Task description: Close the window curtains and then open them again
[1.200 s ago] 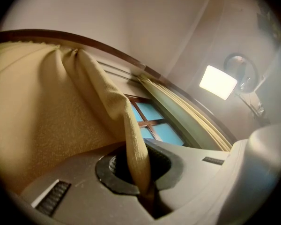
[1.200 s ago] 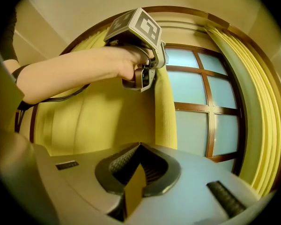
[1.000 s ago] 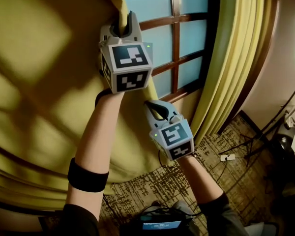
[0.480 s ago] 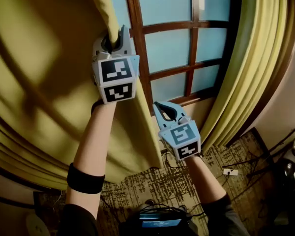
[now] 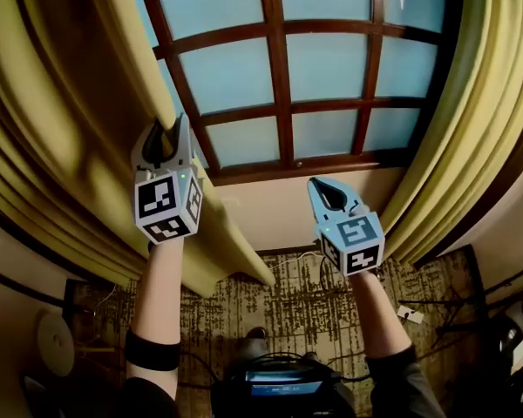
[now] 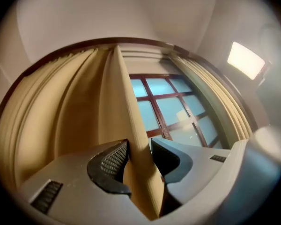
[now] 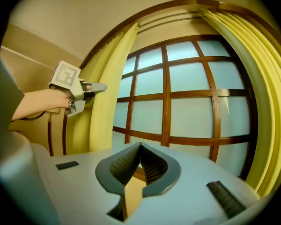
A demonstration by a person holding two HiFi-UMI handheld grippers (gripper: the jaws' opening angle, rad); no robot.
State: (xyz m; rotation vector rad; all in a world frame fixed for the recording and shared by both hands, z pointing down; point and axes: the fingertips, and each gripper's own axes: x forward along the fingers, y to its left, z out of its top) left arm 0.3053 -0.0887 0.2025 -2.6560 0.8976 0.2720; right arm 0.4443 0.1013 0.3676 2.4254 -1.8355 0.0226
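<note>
The yellow left curtain [image 5: 78, 129] is bunched at the left of the wooden-framed window [image 5: 279, 77]. The right curtain [image 5: 471, 129] hangs gathered at the right, so the panes show. My left gripper [image 5: 168, 129] is at the left curtain's inner edge. In the left gripper view that edge [image 6: 136, 125] still runs between the jaws of the left gripper [image 6: 139, 146], which have just been opening, and the pads no longer pinch it. My right gripper [image 5: 325, 190] hangs below the sill, shut and empty; in its own view the pads of the right gripper [image 7: 140, 146] meet.
A plain wall [image 5: 279, 216] runs under the sill. Patterned carpet [image 5: 270, 312] has cables and a white plug [image 5: 410, 314] lying on it. A dark device with a lit screen [image 5: 279, 386] sits at the bottom middle.
The left gripper swept left and down with the curtain edge, uncovering the window, and its jaws parted. The right gripper drifted right and lower, still shut.
</note>
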